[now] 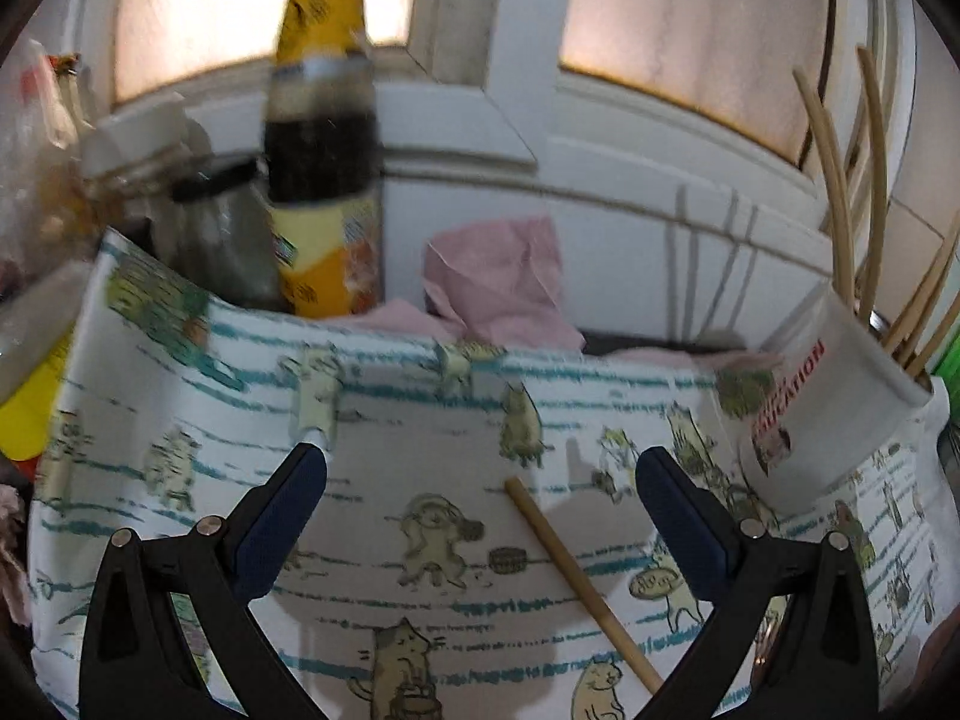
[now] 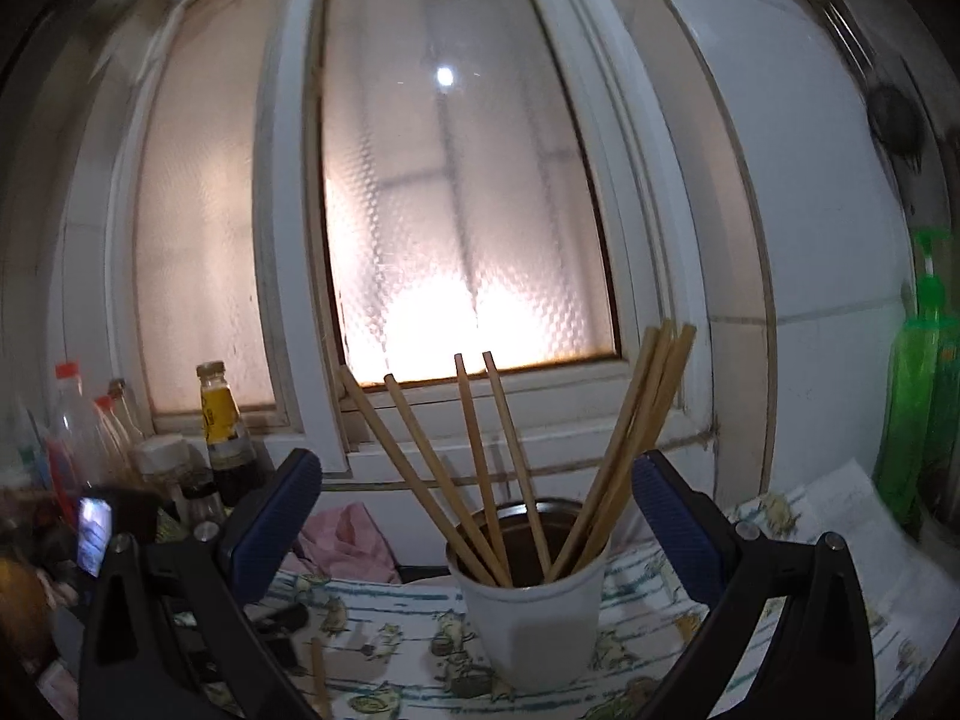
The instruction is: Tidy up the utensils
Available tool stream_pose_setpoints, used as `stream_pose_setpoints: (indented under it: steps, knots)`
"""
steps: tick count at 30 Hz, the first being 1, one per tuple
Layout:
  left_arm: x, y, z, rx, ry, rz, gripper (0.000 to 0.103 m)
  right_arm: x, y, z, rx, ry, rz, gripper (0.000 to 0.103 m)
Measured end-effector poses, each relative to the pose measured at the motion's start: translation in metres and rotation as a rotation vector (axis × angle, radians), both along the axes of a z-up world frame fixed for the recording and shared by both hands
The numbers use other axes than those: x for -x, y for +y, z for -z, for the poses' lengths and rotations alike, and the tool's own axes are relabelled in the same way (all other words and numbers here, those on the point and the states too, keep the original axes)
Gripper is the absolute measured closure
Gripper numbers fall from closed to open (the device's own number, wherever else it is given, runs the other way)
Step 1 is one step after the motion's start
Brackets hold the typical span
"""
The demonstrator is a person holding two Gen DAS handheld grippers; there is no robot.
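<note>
A single wooden chopstick (image 1: 576, 576) lies on the cat-print cloth (image 1: 390, 450), between my left gripper's fingers. My left gripper (image 1: 480, 474) is open and empty, just above the cloth. A white cup (image 1: 834, 396) holding several chopsticks (image 1: 840, 192) stands at the right. In the right wrist view the same cup (image 2: 534, 618) with several chopsticks (image 2: 480, 462) stands straight ahead. My right gripper (image 2: 477, 480) is open and empty, in front of and above the cup. The loose chopstick's end (image 2: 318, 678) shows at the lower left.
A yellow-labelled sauce bottle (image 1: 324, 144) and a glass jar (image 1: 216, 234) stand behind the cloth at the left. A pink rag (image 1: 504, 282) lies by the window sill. More bottles (image 2: 72, 438) line the left; a green spray bottle (image 2: 924, 420) stands at the right.
</note>
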State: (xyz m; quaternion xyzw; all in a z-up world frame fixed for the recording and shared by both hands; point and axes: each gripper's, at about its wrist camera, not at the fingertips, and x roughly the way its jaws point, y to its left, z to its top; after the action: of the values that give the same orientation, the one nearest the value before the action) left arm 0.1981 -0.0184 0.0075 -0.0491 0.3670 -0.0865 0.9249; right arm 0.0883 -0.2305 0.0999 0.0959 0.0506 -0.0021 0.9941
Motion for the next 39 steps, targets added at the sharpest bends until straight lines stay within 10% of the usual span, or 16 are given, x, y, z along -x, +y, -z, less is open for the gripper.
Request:
stream_pose_setpoints:
  steps: [7, 16, 25, 30, 39]
  knots:
    - [-0.009, -0.024, 0.026, -0.056, 0.168, 0.113, 0.04, -0.006, -0.01, 0.003, -0.057, 0.037, 0.034, 0.0]
    - [-0.002, -0.036, 0.023, -0.065, 0.167, 0.168, 0.095, -0.008, -0.011, 0.003, -0.065, 0.151, 0.061, 0.0]
    - [0.018, -0.009, -0.019, 0.063, -0.015, 0.119, 0.097, 0.007, -0.005, 0.006, -0.063, 0.141, -0.072, 0.0]
    - [0.041, -0.011, -0.041, -0.074, -0.198, 0.034, 0.097, -0.004, 0.001, 0.012, -0.035, 0.186, -0.086, 0.006]
    - [0.036, -0.011, -0.039, -0.113, -0.182, 0.029, 0.097, -0.014, 0.004, 0.019, 0.014, 0.298, -0.12, 0.011]
